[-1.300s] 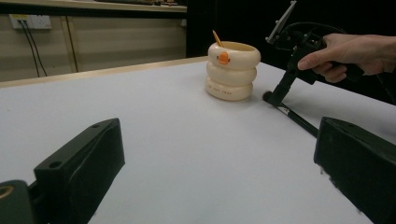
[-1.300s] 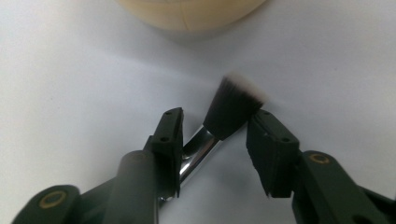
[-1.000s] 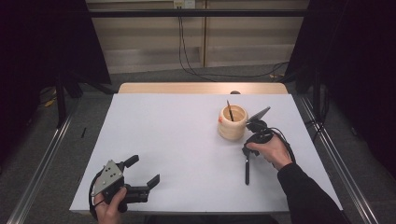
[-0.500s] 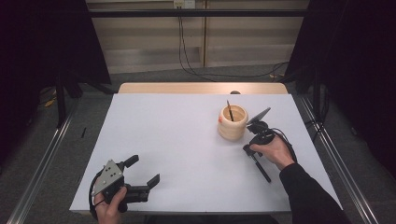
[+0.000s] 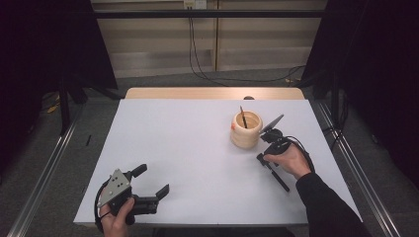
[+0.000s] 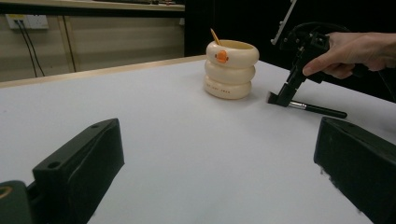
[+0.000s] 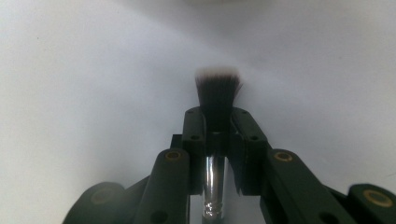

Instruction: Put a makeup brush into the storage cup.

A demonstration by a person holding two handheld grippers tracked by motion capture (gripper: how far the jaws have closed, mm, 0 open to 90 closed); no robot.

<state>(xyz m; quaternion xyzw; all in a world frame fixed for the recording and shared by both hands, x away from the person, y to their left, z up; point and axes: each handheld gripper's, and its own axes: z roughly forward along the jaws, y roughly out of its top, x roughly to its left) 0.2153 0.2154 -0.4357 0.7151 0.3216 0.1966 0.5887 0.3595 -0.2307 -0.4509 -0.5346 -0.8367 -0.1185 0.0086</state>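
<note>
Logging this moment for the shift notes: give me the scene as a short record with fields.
surface: white table
right gripper: jaws just closed on the brush near its bristles
brush handle: lying on the table
holder: cream ringed cup, one stick standing in it, beside the right gripper
left gripper: open, holding nothing, at the near left corner

A lab-like recording bay: dark curtains (image 5: 44, 44) and metal rails (image 5: 39, 173) flank the white table (image 5: 197, 163) beyond the left gripper (image 5: 150, 185).
</note>
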